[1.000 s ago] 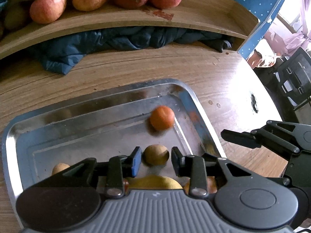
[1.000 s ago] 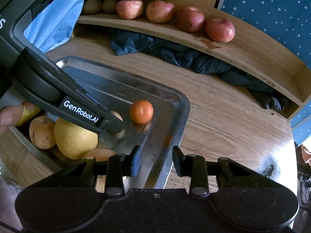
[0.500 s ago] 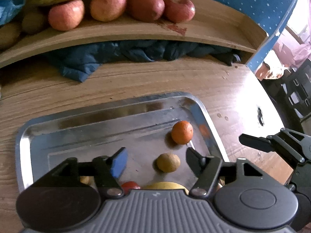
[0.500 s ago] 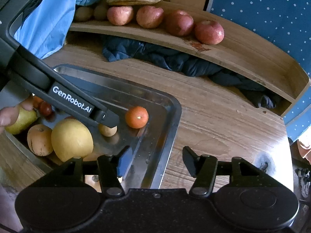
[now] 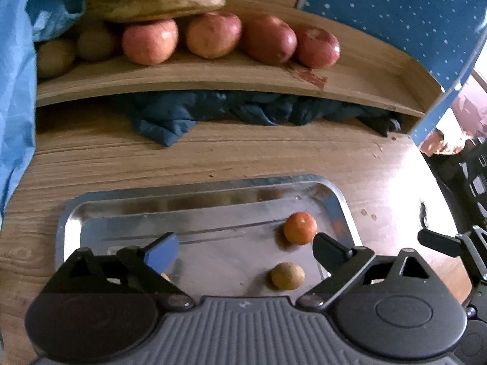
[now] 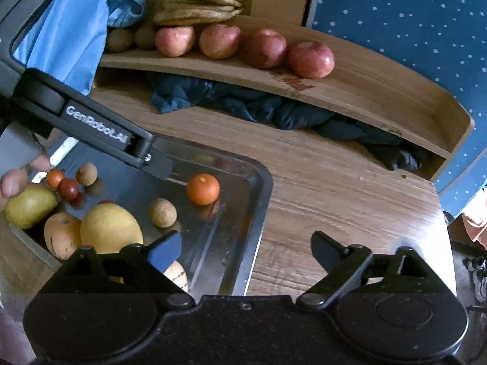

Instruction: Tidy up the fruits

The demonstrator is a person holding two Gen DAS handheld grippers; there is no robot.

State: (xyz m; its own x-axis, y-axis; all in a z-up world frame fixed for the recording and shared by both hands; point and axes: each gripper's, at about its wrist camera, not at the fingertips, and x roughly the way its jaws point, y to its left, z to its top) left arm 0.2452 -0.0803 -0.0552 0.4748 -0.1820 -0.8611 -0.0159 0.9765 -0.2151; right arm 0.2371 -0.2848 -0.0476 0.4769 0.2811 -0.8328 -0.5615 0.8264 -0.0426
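Both grippers spread wide, nothing in them: left gripper (image 5: 245, 248) hovers over the near part of the metal tray (image 5: 194, 190), right gripper (image 6: 245, 248) over the tray's right rim w/ the wood table (image 6: 334, 182) beneath. In the tray, near to far: yellow mango (image 6: 111, 228) and pear (image 6: 29, 205) at left, small brown round fruit (image 5: 287, 275), then orange (image 5: 299, 228) by the far-right corner. Farther back, dark blue cloth (image 5: 243, 111) under the wood shelf (image 5: 213, 77), which holds four red apples (image 5: 231, 39) and bananas (image 6: 202, 0).

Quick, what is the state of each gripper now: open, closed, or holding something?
Left gripper: open, holding nothing, above the metal tray.
Right gripper: open, holding nothing.
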